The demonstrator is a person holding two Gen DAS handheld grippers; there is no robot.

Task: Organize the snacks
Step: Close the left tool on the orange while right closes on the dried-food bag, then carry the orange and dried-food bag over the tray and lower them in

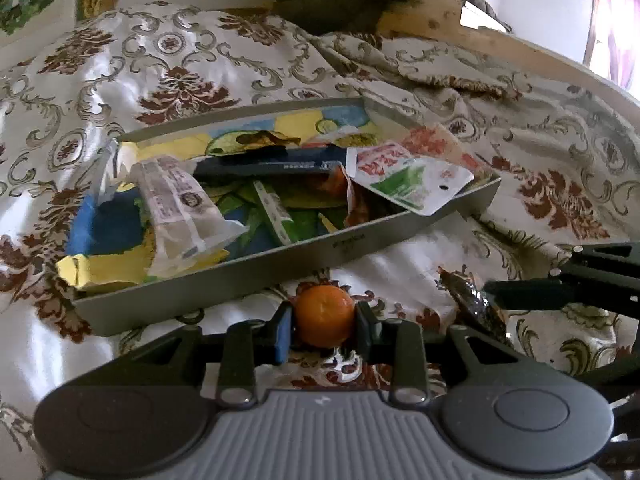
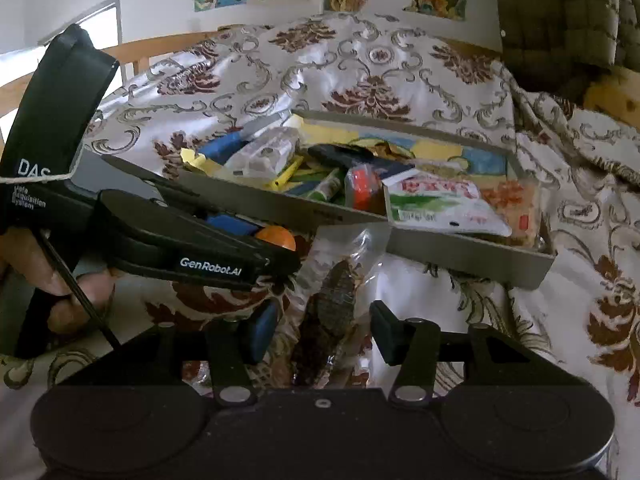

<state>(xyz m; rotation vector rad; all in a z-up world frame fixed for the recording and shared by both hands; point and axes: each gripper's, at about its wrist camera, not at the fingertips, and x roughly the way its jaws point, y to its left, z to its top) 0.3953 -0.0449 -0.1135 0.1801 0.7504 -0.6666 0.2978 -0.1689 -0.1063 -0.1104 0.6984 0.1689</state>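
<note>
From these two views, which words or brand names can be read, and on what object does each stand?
"GenRobot.AI": side of the left gripper.
"DAS": its handle; the small lines beneath are blurred.
Red print on the white-green packet in the tray: unreadable.
Other wrappers: too small.

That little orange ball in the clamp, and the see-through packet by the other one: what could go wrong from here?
1. The orange ball is round and smooth; the left gripper pinches it only at its sides, so it might squirt out onto the bedspread.
2. The right gripper straddles the clear packet without pressing it yet; the slick film may slip.
3. The tray sits tilted on soft cloth and is crowded, so new snacks could slide.
</note>
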